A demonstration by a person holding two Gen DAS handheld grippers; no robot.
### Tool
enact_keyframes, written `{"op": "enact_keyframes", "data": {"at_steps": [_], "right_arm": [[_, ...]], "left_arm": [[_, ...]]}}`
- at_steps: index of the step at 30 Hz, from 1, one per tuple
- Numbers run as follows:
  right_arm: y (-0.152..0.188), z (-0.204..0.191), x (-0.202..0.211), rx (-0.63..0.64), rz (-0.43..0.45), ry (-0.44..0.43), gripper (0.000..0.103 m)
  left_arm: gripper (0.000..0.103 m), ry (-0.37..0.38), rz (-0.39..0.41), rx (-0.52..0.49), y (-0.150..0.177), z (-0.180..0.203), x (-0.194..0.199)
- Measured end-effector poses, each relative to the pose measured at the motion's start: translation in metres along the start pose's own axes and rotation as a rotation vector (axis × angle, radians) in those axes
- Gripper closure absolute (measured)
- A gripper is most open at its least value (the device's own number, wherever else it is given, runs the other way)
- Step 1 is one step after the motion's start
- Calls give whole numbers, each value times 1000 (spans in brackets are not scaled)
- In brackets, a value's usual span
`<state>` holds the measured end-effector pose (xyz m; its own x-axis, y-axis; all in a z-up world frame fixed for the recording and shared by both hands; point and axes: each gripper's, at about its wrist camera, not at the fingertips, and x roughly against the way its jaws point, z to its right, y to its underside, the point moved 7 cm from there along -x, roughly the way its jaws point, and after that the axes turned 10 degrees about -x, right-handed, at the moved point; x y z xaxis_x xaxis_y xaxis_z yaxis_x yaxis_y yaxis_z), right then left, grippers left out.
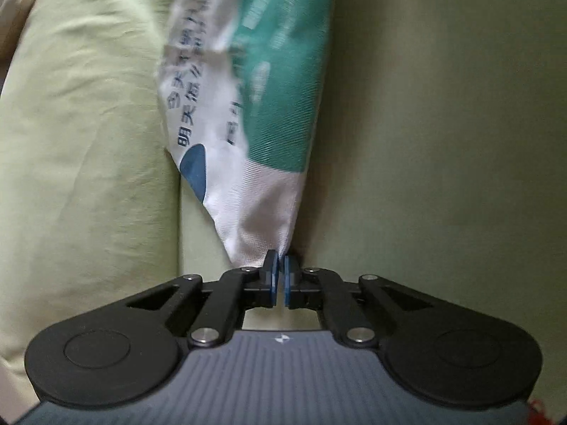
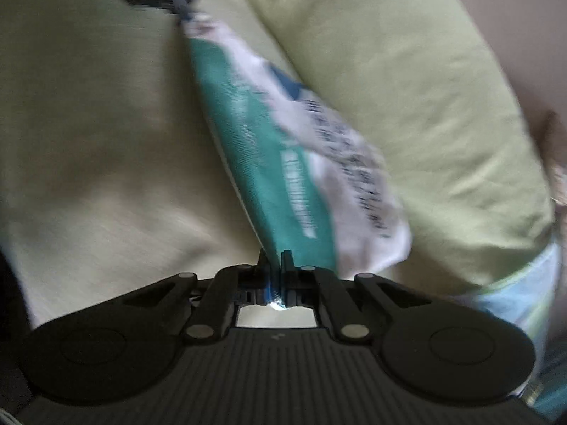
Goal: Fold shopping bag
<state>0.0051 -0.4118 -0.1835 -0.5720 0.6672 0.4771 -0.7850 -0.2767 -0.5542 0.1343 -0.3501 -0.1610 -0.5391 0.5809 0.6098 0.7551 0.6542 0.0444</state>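
The shopping bag (image 1: pixel 255 99) hangs stretched between both tools over a pale green bed sheet (image 1: pixel 443 141), beside a green pillow (image 1: pixel 78 124) at the left of the left wrist view. The left tool (image 1: pixel 281 276) is pinched shut on a white corner; the right tool (image 2: pixel 276 276) is clamped on the teal edge. It looks light, limp woven cloth (probably slippery), so corners and seams seem the best holds.
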Motion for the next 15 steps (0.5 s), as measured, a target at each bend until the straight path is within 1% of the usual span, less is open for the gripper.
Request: {"op": "enact_keyframes", "data": {"at_steps": [2,3,5,8,9,11,12,13,14,15], "right_arm": [[13,26,12,-32,-10,36,101],[24,35,18,-39,-32,48,101],[50,41,29,-41,-71,46,101],[91,22,37,-1,-148,0,101],[99,14,39,-9,-159,-22,100],[107,-4,46,-25,-167,-53,99],[109,-11,47,-13,-172,-45,94],[111,-17,47,6,-177,-29,91],[112,-23,47,26,-182,-14,89],[113,-26,49,27,-184,8,87]], "left_arm": [[103,12,71,43,-16,4,29],[103,22,110,57,-25,9,44],[103,43,179,77,-45,24,74],[103,84,224,84,-65,54,103],[103,98,236,89,-70,64,111],[102,118,217,116,-73,79,116],[97,117,195,138,-70,83,115],[86,117,172,168,-66,84,114],[86,127,156,203,-62,84,115],[82,144,150,252,-57,82,117]]}}
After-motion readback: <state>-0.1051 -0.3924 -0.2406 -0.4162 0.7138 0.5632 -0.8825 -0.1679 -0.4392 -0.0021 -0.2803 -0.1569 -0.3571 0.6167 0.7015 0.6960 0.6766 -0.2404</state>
